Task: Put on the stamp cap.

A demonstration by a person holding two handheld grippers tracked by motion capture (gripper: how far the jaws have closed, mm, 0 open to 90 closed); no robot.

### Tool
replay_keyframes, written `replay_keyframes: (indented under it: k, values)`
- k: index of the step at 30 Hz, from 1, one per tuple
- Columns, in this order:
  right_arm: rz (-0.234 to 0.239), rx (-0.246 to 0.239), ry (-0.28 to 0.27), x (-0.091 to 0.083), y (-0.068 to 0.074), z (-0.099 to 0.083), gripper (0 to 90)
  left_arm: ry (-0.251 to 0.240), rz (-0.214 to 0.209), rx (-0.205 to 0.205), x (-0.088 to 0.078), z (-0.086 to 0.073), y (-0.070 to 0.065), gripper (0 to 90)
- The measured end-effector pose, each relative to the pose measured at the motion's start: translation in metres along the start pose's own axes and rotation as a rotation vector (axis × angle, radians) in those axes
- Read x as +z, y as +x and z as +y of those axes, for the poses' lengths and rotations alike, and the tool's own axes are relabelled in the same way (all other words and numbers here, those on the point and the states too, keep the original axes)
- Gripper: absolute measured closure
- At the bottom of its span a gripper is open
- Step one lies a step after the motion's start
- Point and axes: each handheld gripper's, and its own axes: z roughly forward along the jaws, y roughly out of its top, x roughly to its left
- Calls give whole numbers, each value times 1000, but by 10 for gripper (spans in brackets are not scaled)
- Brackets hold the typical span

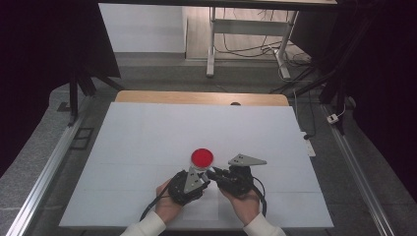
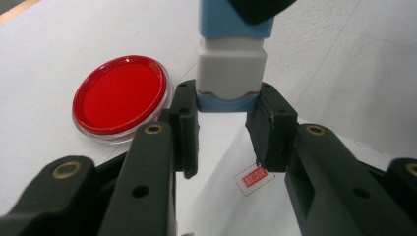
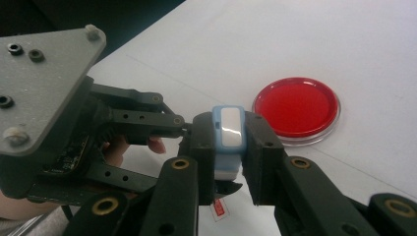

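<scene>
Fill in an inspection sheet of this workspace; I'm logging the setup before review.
Surface: white table top, bare apart from the items below.
Job's things: blue-and-white stamp held by both grippers; red ink pad lying open beside them; small red stamp print on the surface.
Clutter: nothing seen.
Grippers: left hand-held gripper and right hand-held gripper both shut on the stamp.
Cables: black cable trailing from the right gripper.
Surroundings: desk frame beyond the table.
</scene>
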Motion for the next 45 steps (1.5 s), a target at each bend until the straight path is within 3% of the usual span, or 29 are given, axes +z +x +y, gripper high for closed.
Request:
replay_keyframes:
  k: [10, 21, 25, 29, 34, 45]
  values:
    - [21, 23, 12, 1, -3, -1, 759, -15, 11, 11, -3, 0, -1, 658]
    - [42, 1, -15, -2, -5, 0, 757, -26, -23, -25, -2, -2, 4, 642]
    - [35, -14, -22, -2, -4, 1, 757, -36, -42, -54, -3, -2, 7, 594]
    - [30, -33, -40, -4, -3, 1, 757, -14, -57, -68, -3, -3, 10, 502]
    - [27, -48, -56, -8, -5, 3, 756, 9, -109, -130, -12, -8, 20, 406]
    - [24, -82, -76, -15, -10, 6, 756, -11, -98, -191, -48, -25, 42, 388]
